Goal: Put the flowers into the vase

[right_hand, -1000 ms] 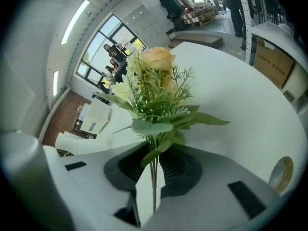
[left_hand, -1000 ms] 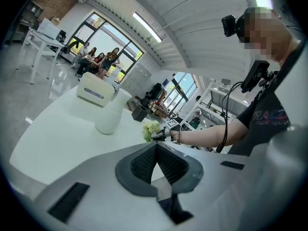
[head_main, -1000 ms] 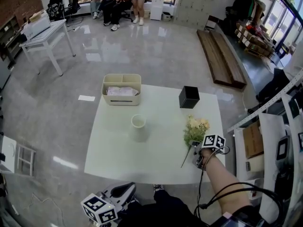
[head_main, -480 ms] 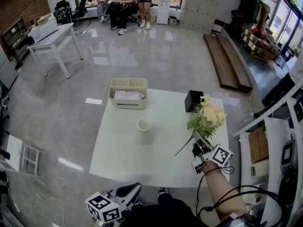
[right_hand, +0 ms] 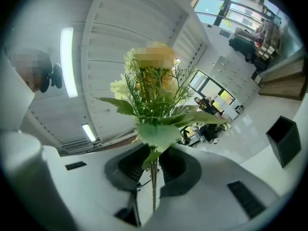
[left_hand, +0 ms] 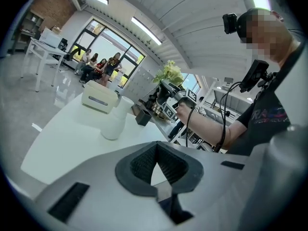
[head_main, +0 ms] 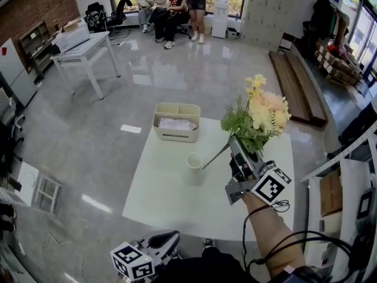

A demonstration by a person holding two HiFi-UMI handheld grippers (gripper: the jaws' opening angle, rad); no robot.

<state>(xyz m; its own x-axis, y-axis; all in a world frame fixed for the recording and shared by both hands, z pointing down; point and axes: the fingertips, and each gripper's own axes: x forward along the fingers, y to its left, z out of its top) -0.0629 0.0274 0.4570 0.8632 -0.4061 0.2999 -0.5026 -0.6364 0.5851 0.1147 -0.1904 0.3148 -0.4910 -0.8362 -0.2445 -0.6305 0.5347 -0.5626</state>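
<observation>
Head view: the right claw (head_main: 238, 149) clamps the flowers (head_main: 262, 114) by their stems, high over the desk (head_main: 165, 199). The stem end slants toward the vase (head_main: 194, 161), likely for insertion. The vase stands upright and looks empty. The bin (head_main: 175, 121) holds white material. The left claw (head_main: 160, 239) is together and idle.

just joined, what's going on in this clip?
A person is working with a handheld gripper in each hand. The right gripper is shut on the stem of the flowers and holds the bunch in the air over the white table, blooms up, the stem's lower end angled toward the vase. The vase stands upright on the table in front of a beige bin, and the flowers are not in it yet. The left gripper sits low near the person's body, shut on nothing.
</observation>
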